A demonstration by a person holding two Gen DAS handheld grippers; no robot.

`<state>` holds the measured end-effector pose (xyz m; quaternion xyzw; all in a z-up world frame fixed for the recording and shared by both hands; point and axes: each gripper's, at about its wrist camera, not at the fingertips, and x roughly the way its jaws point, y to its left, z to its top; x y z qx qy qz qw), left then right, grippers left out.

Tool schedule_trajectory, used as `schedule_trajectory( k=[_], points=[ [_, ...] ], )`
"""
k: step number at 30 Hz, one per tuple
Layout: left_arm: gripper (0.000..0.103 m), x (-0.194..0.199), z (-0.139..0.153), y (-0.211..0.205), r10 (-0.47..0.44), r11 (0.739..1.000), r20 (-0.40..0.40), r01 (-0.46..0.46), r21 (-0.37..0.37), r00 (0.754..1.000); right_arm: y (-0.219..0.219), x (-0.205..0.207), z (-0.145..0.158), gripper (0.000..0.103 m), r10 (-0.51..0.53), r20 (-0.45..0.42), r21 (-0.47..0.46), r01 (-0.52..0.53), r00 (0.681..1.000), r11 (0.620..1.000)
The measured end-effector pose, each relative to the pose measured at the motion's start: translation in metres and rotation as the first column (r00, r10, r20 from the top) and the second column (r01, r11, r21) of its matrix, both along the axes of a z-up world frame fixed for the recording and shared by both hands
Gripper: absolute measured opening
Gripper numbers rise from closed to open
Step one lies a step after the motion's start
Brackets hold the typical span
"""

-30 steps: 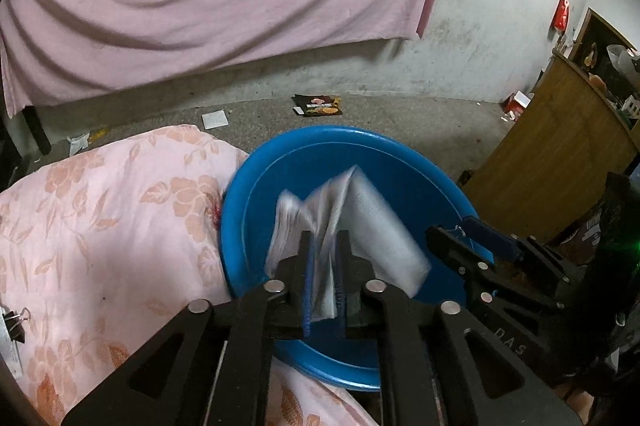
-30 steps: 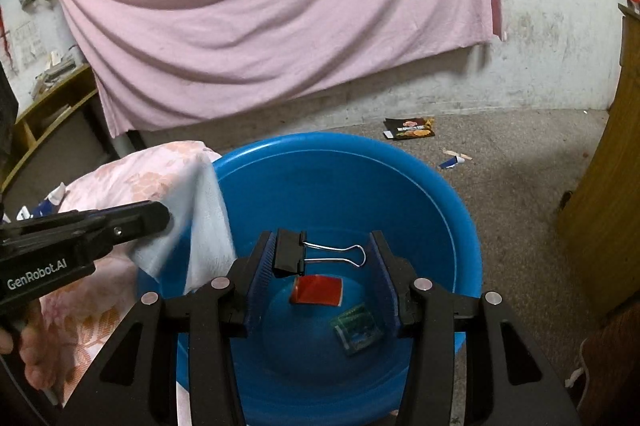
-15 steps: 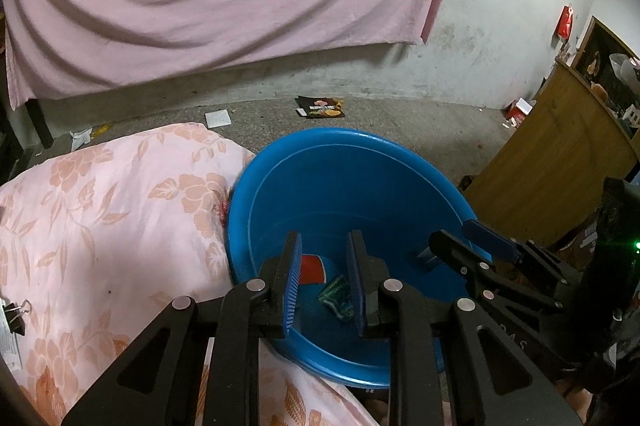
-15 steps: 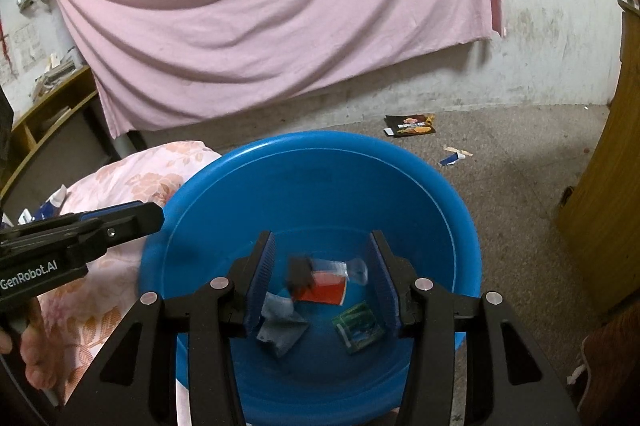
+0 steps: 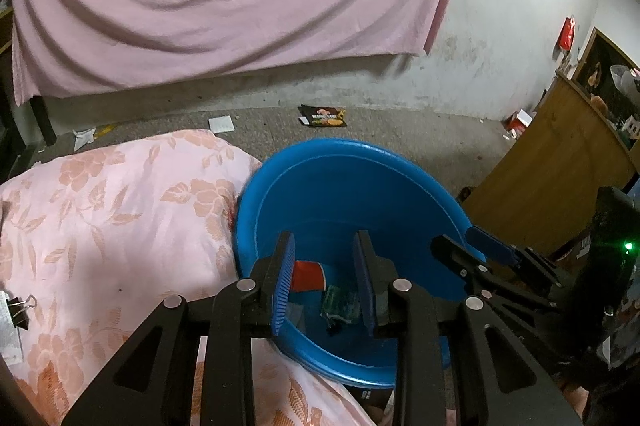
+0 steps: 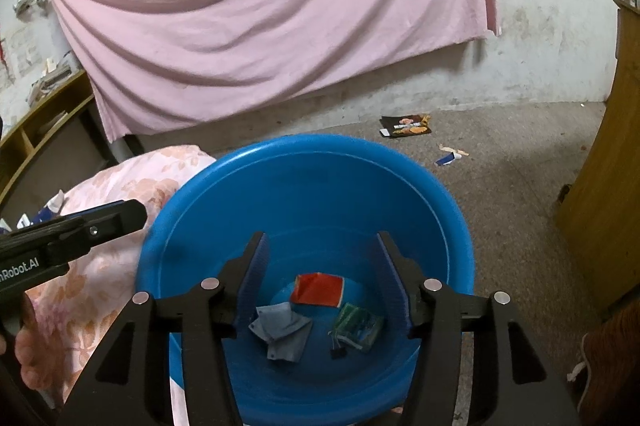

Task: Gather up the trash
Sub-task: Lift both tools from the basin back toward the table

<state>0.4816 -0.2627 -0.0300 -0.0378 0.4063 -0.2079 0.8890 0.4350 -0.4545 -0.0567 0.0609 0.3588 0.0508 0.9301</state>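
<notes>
A blue plastic basin (image 5: 344, 162) (image 6: 304, 150) stands on the floor beside a pink floral quilt (image 5: 100, 210). In it lie a red wrapper (image 6: 318, 289), a grey crumpled tissue (image 6: 282, 332), a green packet (image 6: 356, 324) and a black binder clip (image 6: 338, 350). My left gripper (image 5: 324, 278) is open and empty above the basin's near rim. My right gripper (image 6: 320, 278) is open and empty above the basin. The red wrapper (image 5: 306, 274) and green packet (image 5: 340, 306) also show in the left wrist view.
A dark snack bag (image 5: 323, 115) (image 6: 406, 125), a white paper (image 5: 221, 124) and a blue-white scrap (image 6: 450, 157) lie on the concrete floor. A binder clip (image 5: 18, 310) sits on the quilt. A wooden cabinet (image 5: 560, 166) stands right. A pink sheet (image 6: 260, 18) hangs behind.
My left gripper opened and dropped the white tissue into the basin. My right gripper let go of the binder clip, which fell into the basin. Both grippers are wider open now.
</notes>
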Motion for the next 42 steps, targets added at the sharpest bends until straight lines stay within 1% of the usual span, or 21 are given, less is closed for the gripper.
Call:
schedule_trajectory(
  k=[3,5,9,10,11,12,15,17,18,19,20,22,24,26,27,29,31,34,37,40,42],
  points=[
    [0.026,-0.006,0.009,0.007,0.015,1.000,0.030,-0.014,-0.014,0.999,0.000,-0.003,0.008,0.059,-0.012,0.037,-0.004,0.012,0.999,1.000],
    [0.035,-0.012,0.019,0.015,0.032,0.999,0.064,-0.030,-0.025,0.997,0.001,-0.006,0.014,0.063,-0.017,0.063,-0.002,0.017,0.998,1.000],
    [0.037,-0.024,0.040,0.029,0.066,0.997,0.120,-0.060,-0.051,0.991,0.009,-0.016,0.033,0.071,-0.021,0.136,-0.010,0.022,0.990,1.000],
    [0.041,-0.028,0.046,0.032,0.078,0.996,0.136,-0.071,-0.053,0.988,0.011,-0.017,0.039,0.075,-0.020,0.153,-0.006,0.022,0.988,1.000],
    [0.048,-0.030,0.050,0.035,0.088,0.995,0.149,-0.080,-0.054,0.985,0.013,-0.020,0.044,0.077,-0.019,0.176,-0.001,0.019,0.984,1.000],
    [0.052,-0.035,0.055,0.041,0.102,0.994,0.169,-0.093,-0.059,0.980,0.016,-0.023,0.050,0.080,-0.017,0.199,0.003,0.017,0.980,1.000],
    [0.064,-0.052,0.073,0.064,0.154,0.987,0.233,-0.137,-0.088,0.960,0.031,-0.034,0.069,0.086,0.000,0.274,0.003,-0.001,0.962,1.000],
    [0.085,-0.061,0.082,0.078,0.190,0.981,0.271,-0.171,-0.091,0.944,0.041,-0.040,0.078,0.093,0.008,0.316,0.011,-0.012,0.949,1.000],
    [0.088,-0.068,0.087,0.086,0.211,0.977,0.301,-0.190,-0.099,0.930,0.046,-0.044,0.082,0.100,0.013,0.338,0.022,-0.022,0.941,1.000],
    [0.096,-0.077,0.092,0.095,0.232,0.972,0.336,-0.209,-0.106,0.913,0.050,-0.046,0.086,0.103,0.019,0.357,0.034,-0.034,0.934,0.999],
    [0.101,-0.083,0.096,0.102,0.246,0.969,0.360,-0.222,-0.107,0.900,0.055,-0.050,0.090,0.103,0.026,0.380,0.046,-0.047,0.925,0.998],
    [0.101,-0.098,0.103,0.118,0.278,0.960,0.409,-0.257,-0.107,0.869,0.068,-0.057,0.098,0.103,0.045,0.428,0.059,-0.078,0.903,0.995],
    [0.101,-0.111,0.106,0.133,0.296,0.955,0.433,-0.275,-0.112,0.851,0.078,-0.064,0.104,0.103,0.062,0.468,0.063,-0.103,0.882,0.993],
    [0.101,-0.121,0.108,0.152,0.327,0.945,0.452,-0.301,-0.130,0.830,0.092,-0.071,0.109,0.103,0.091,0.514,0.062,-0.143,0.853,0.988],
    [0.101,-0.129,0.110,0.163,0.350,0.936,0.467,-0.321,-0.144,0.812,0.097,-0.073,0.110,0.103,0.100,0.530,0.060,-0.155,0.842,0.986],
    [0.101,-0.143,0.110,0.180,0.379,0.924,0.493,-0.348,-0.157,0.783,0.110,-0.082,0.115,0.103,0.121,0.579,0.054,-0.185,0.807,0.981],
    [0.101,-0.159,0.111,0.199,0.407,0.910,0.529,-0.380,-0.165,0.744,0.123,-0.089,0.118,0.103,0.138,0.615,0.048,-0.211,0.776,0.976],
    [0.101,-0.182,0.114,0.223,0.434,0.892,0.579,-0.420,-0.167,0.691,0.143,-0.099,0.122,0.103,0.162,0.664,0.044,-0.254,0.730,0.966],
    [0.101,-0.200,0.113,0.243,0.451,0.873,0.623,-0.462,-0.157,0.639,0.157,-0.106,0.123,0.103,0.171,0.697,0.041,-0.278,0.696,0.960],
    [0.101,-0.217,0.108,0.261,0.461,0.856,0.656,-0.494,-0.151,0.598,0.173,-0.111,0.122,0.103,0.185,0.724,0.034,-0.302,0.664,0.953],
    [0.101,-0.224,0.102,0.271,0.463,0.848,0.667,-0.510,-0.142,0.583,0.183,-0.113,0.120,0.103,0.201,0.738,0.021,-0.319,0.645,0.948]
  ],
)
